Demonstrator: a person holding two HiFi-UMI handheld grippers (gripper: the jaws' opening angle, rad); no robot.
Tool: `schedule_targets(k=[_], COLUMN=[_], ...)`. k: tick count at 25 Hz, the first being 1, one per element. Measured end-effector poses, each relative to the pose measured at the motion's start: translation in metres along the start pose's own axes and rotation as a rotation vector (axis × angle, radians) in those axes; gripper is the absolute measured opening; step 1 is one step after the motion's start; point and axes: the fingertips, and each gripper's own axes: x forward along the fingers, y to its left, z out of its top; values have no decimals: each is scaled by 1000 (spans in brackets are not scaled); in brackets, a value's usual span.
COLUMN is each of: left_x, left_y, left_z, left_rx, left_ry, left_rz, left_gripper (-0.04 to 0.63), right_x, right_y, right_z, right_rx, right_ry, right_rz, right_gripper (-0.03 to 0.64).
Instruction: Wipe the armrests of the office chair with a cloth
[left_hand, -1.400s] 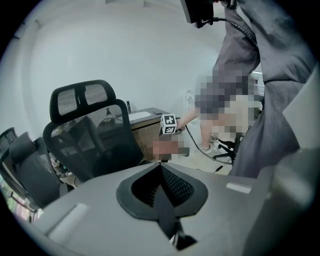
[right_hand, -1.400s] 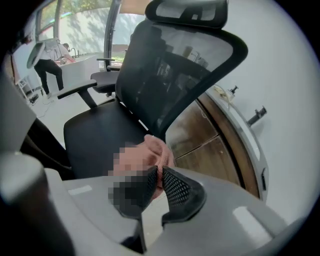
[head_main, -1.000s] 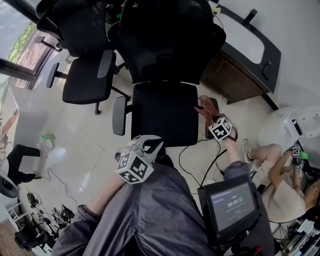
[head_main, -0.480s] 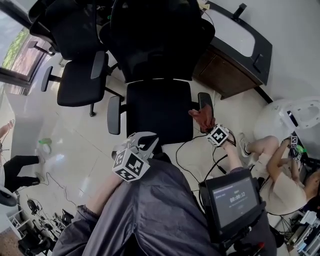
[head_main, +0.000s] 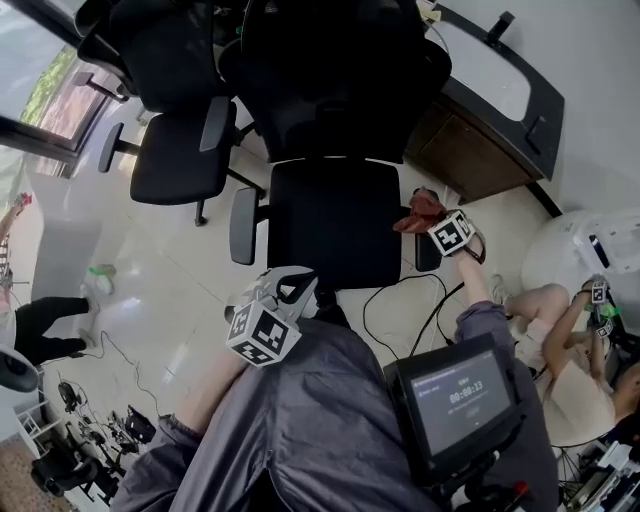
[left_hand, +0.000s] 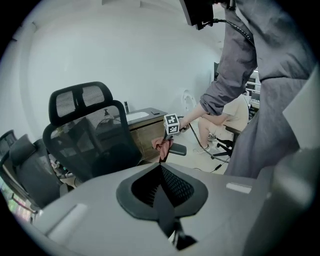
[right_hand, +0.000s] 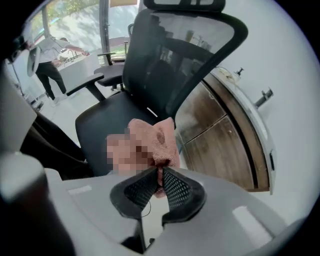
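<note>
Tile floor w/ office chair; right gripper clamped on pink cloth by armrest, left gripper closed, empty.

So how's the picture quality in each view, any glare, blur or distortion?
Head view: sharp, daylight glares off the floor. Left gripper view: fisheye bend, dark corners. Right gripper view: same bend, the window is brightest, a mosaic patch overlaps the cloth.
</note>
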Motion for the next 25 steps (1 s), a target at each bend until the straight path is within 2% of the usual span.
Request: schedule_targets(k=[5,9,11,14,18,20,25], left_x=[-12,-16,-15,-11,-5,-3,-5], left_y=[8,10,9,4,-4,-8,-18], left_z=[-12,-15,-13,-8,1,6,9], left_rx=[-30,-36,-32,-19,3,10,18], left_ry=[25,25,19,3,-19,-31,-41], left_rz=[33,41,37,20,-5,-12,-14], left_gripper=[17,17,17,17,17,17,17], right_x=[12,18,16,4,-11,-14,-21], right_y=[-31,-11,5,36,68,90,103], right_z=[36,46,39,32,-19,-31,-44], right_rx=[36,2,-30,-93,-122,-136,-42], right_ry=[-66,-85,-81,-141,-49,-69,-108], right_rz=[-71,-20,-1,47,79,125,129], right_gripper=[30,31,30,29,29,29,32])
